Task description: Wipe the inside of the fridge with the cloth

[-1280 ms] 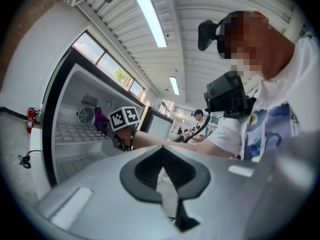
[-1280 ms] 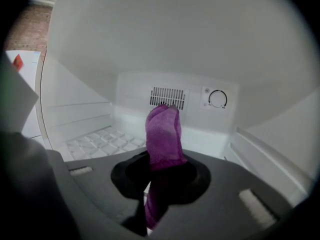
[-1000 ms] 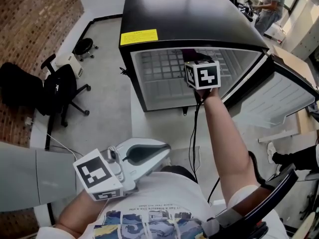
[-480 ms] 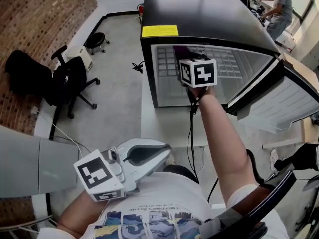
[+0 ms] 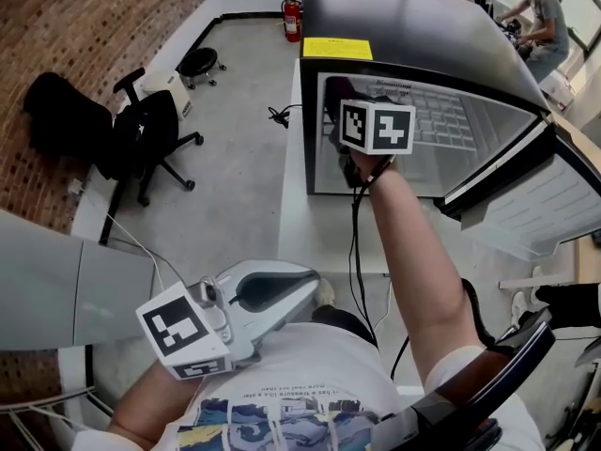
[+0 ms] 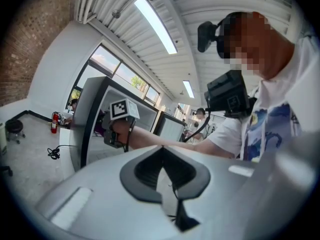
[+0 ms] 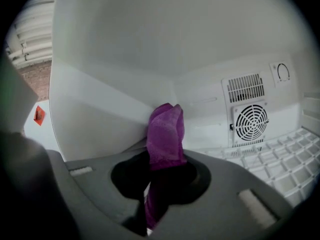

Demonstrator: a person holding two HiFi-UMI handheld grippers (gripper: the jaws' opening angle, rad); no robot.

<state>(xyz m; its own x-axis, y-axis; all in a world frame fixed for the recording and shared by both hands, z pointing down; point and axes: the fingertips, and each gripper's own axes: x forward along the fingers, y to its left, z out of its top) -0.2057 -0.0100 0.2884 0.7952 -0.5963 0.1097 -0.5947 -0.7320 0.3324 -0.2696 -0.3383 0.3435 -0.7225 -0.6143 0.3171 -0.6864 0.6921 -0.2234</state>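
**Inspector A:** Where was the right claw [image 5: 357, 111]?

**Inspector B:** It was reaching into the open front of the small black fridge [image 5: 404, 26], at the left side of the white cavity. Its marker cube stood just outside the opening.

**Inspector A:** What was its state?

**Inspector B:** It was pinching a crumpled purple cloth [image 7: 165, 134]. In the right gripper view the cloth ran down between the two jaws and rose above them in a folded peak.

**Inspector A:** Where was the cloth within the interior?

**Inspector B:** It was in front of the white left inner wall [image 7: 100, 109], close to the rear corner. Contact with that wall could not be confirmed. The round fan grille [image 7: 251, 122] on the rear wall and the white wire shelf [image 7: 280, 164] lay to the cloth's right, apart from it.

**Inspector A:** And the left claw [image 5: 291, 289]?

**Inspector B:** It was held close to the person's chest, well apart from the fridge. Its jaws were pressed together with nothing between them.

**Inspector A:** What were the surroundings?

**Inspector B:** The fridge stood on a white tabletop [image 5: 319, 233], and its door [image 5: 535, 195] was swung open to the right. A yellow label [image 5: 337, 48] sat at the front edge of its top. A black office chair [image 5: 141, 134] stood on the grey floor to the left. A red fire extinguisher [image 5: 294, 19] stood near the far wall.
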